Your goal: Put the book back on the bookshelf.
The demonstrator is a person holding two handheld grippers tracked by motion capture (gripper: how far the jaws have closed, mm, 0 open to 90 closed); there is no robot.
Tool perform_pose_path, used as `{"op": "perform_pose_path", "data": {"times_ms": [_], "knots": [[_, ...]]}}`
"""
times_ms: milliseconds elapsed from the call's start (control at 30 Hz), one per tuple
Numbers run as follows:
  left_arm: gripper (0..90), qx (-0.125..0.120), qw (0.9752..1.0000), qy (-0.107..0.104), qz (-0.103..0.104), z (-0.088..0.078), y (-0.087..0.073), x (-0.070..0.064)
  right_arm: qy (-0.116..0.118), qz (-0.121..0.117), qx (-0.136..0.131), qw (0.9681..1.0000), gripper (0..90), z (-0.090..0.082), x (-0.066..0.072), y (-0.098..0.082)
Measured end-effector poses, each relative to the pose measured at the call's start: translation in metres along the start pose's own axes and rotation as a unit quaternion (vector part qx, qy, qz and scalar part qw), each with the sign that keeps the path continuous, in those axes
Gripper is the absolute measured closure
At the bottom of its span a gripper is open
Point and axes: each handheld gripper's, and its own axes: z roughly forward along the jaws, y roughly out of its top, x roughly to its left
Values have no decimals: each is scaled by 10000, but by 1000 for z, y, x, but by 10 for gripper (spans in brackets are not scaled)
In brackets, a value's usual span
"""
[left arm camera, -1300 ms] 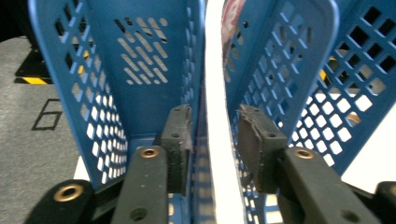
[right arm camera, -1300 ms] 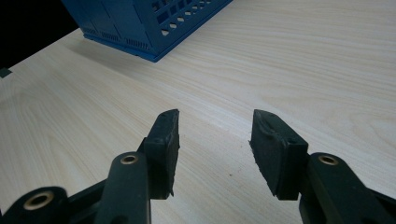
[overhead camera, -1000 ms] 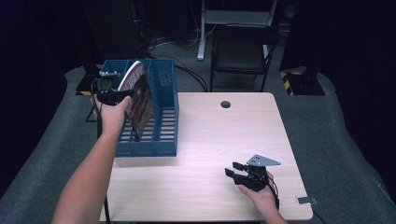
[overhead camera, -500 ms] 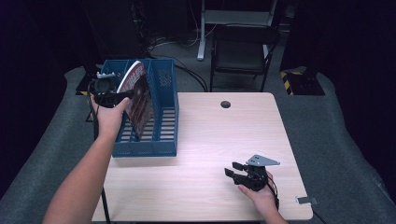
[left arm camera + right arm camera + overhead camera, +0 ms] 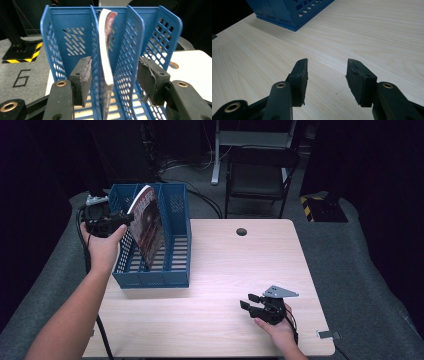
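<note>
Item: one book point(image 5: 148, 227), red-covered, standing on edge and leaning in the middle compartment of the blue file rack point(image 5: 172, 270), which sits at the table's point(image 5: 220, 320) far left corner. The high view gives you the cover; your left gripper view gives you its pale page edge point(image 5: 105, 62), bowed between two perforated dividers. Your left gripper point(image 5: 112, 221) hangs at the rack's left wall near the book's top; its jaws have just been opening and stand apart, pads clear of the book, which shows in the gap between them farther off. Your right gripper point(image 5: 250, 302) rests near the table's near right corner, well apart from the rack, jaws apart over bare wood; its own view point(image 5: 327, 75) shows the rack's base corner beyond.
</note>
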Motion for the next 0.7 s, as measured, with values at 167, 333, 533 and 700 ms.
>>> {"op": "perform_pose_path", "data": {"times_ms": [167, 333, 533, 700], "knots": [[459, 10, 9998, -130, 153, -10, -1, -5, -6, -15, 5, 10000, 516, 0, 0, 0], [470, 79, 9990, -322, 296, -17, -5, -11, -15, 1, -1, 10000, 515, 0, 1, 0], [470, 210, 9970, -551, 502, -27, -8, -19, 3, 25, -27, 10000, 515, -1, 0, 0], [470, 234, 9951, -761, 586, -35, -13, -26, 4, 24, -29, 10000, 515, -1, 0, 1]]}}
